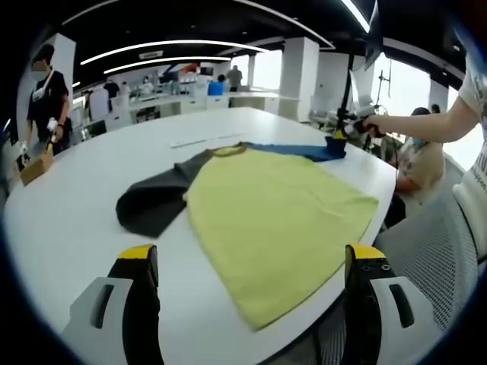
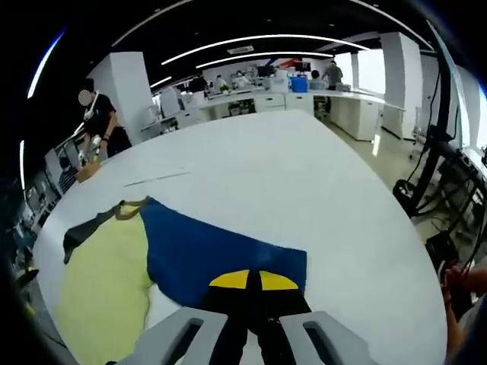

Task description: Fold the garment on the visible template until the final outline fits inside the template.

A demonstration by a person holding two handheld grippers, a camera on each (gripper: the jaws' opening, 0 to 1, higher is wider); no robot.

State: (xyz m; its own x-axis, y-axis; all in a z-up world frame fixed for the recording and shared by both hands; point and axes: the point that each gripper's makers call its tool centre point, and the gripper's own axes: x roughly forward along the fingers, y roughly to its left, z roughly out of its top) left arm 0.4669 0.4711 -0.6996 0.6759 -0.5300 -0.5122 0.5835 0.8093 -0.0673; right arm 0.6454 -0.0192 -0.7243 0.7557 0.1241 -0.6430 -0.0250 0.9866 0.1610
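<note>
**Right gripper pinches the blue sleeve while the left hangs open over the table edge**

In the left gripper view, the left gripper (image 1: pixel 251 262) sits nearest, its two yellow-tipped jaws spread wide with nothing between them, hovering over the near rim of the white table (image 1: pixel 91 175). Just beyond the jaws lies the garment (image 1: pixel 274 213), a shirt spread flat with its yellow-green body reaching to the table's near edge. Its dark grey sleeve (image 1: pixel 152 201) stretches out to the left, and the blue sleeve (image 1: pixel 300 150) runs off to the right on the far side. At that sleeve's end the right gripper (image 1: pixel 338 137) meets the cloth, held by a person's hand (image 1: pixel 370 125) with a bare forearm coming in from the right. Farther back, another person (image 1: pixel 47 99) in dark clothes stands at the table's left side.

In the right gripper view, the right gripper (image 2: pixel 253 281) has its yellow-tipped jaws pressed together on the edge of the blue sleeve (image 2: pixel 205 255), which spreads away from them across the white table (image 2: pixel 304 182). Past the sleeve, to the left, lies the yellow-green body (image 2: pixel 106 281), with the dark grey sleeve (image 2: pixel 87 228) beyond it near the table's edge. No template outline can be made out on the tabletop.
</note>
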